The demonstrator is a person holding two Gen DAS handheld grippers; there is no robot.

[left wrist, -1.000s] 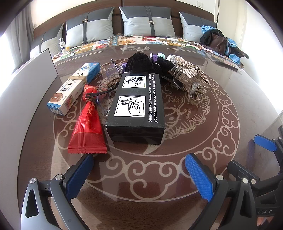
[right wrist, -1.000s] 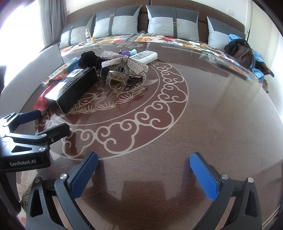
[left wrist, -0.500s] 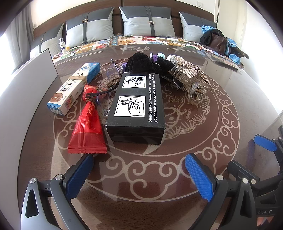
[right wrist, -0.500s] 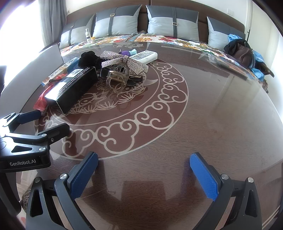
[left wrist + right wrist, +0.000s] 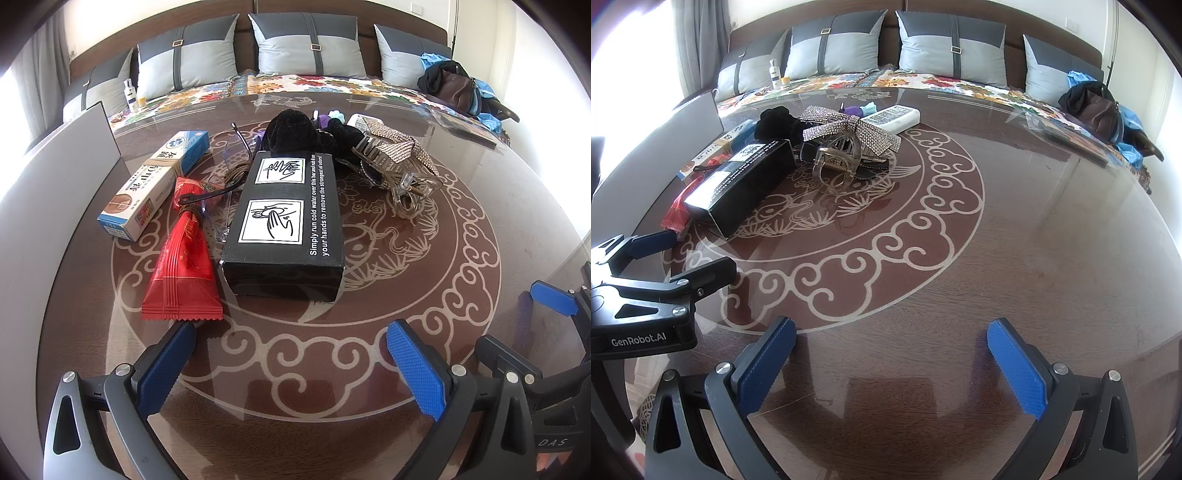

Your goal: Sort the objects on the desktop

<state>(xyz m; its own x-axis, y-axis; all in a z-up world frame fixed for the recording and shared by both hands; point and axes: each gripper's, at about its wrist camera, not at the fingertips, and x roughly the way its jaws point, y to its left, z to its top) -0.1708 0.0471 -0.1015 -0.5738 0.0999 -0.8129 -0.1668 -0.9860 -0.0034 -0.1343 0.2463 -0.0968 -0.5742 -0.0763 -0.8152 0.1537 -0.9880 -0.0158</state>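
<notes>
A black box (image 5: 288,218) (image 5: 740,184) with white hand pictures lies mid-table. Left of it lie a red packet (image 5: 181,266), clear glasses (image 5: 218,192) and a blue-and-white carton (image 5: 155,184). Behind it sit a black scrunchie (image 5: 291,129) (image 5: 775,120) and a rhinestone bow hair claw (image 5: 395,162) (image 5: 846,140). A white remote (image 5: 894,118) lies farther back. My left gripper (image 5: 291,360) hangs open just short of the box, empty. My right gripper (image 5: 892,363) is open over bare table to the right, empty.
The round brown table (image 5: 1015,221) has a glass top with a white scroll pattern. A grey panel (image 5: 55,184) stands at its left edge. A sofa with grey cushions (image 5: 310,48) and a dark bag (image 5: 1093,103) lies behind.
</notes>
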